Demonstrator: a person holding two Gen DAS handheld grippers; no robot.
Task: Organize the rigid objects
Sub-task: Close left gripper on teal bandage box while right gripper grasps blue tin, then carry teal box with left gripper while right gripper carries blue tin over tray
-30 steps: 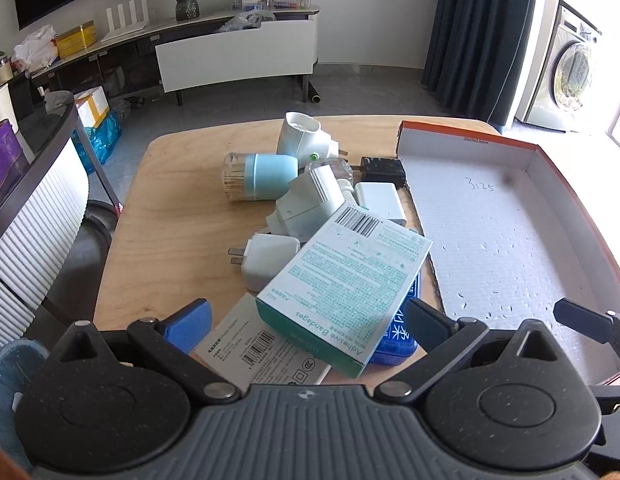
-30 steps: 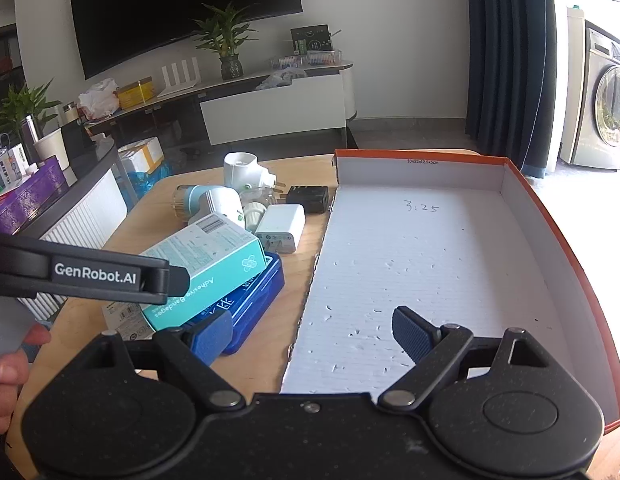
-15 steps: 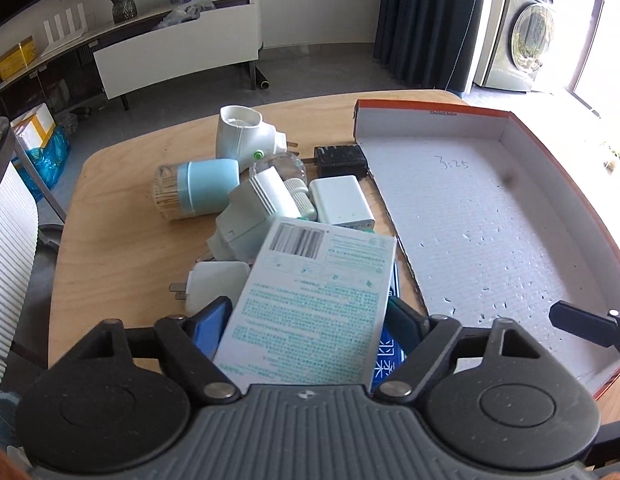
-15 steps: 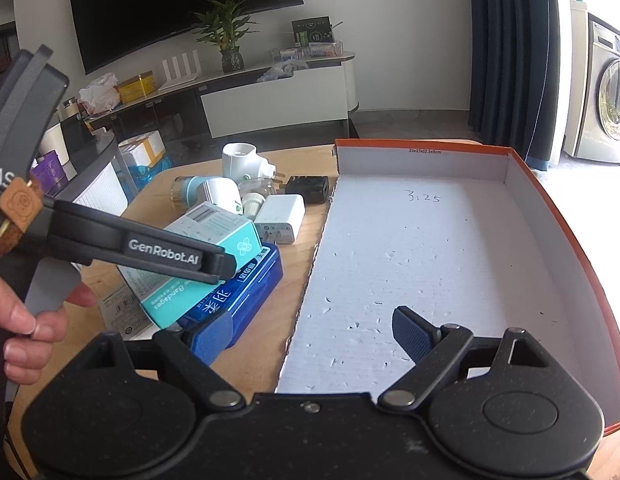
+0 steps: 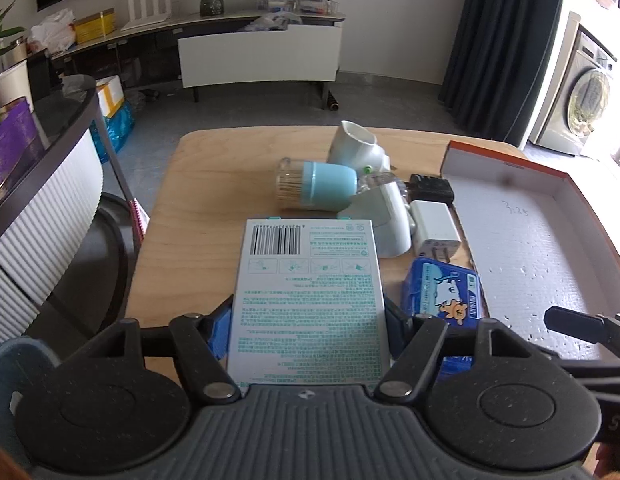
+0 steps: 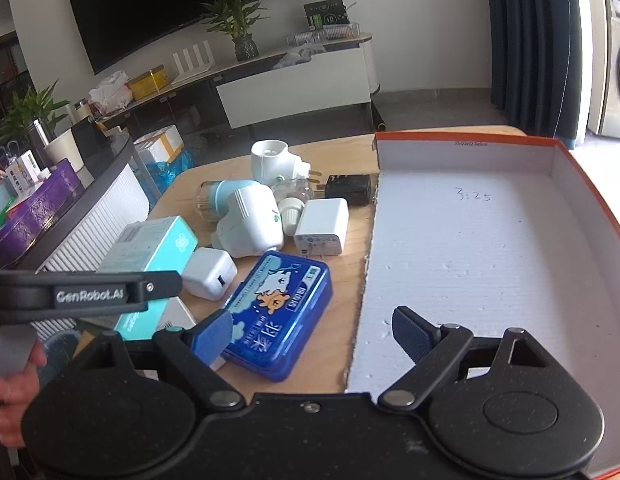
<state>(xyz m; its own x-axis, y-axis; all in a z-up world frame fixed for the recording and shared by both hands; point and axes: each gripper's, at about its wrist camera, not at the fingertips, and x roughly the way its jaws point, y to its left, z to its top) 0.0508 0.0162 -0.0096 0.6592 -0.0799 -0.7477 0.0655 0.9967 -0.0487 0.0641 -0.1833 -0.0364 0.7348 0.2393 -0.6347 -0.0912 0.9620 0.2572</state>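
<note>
Between my left gripper's (image 5: 308, 330) jaws sits the bandage box (image 5: 310, 292), a flat white carton with teal print and a barcode, its printed back facing up. I have just been closing these jaws, and they now clamp the box by its two long edges, the blue pads pressing on either side. From the right wrist view the same box (image 6: 150, 248) appears at the left of the pile, seemingly raised above the counter (image 5: 202, 216), though I cannot tell how far clear it is.

My right gripper (image 6: 312, 336) hangs with its jaws spread wide and nothing between them, its left pad in front of the blue tin (image 6: 280, 312) with the cartoon lid and its right pad over the tray floor; whether either pad touches anything I cannot tell.

Right of the pile lies the orange-rimmed tray (image 5: 510, 162), white inside and holding nothing yet. I judge the step in hand to be carrying the box into that tray. To do it well I would keep the box level, lift it clear of the white charger (image 6: 208, 272) and the tin beside it, pass over the tray's near wall, and set it flat against a corner so later items fit
</note>
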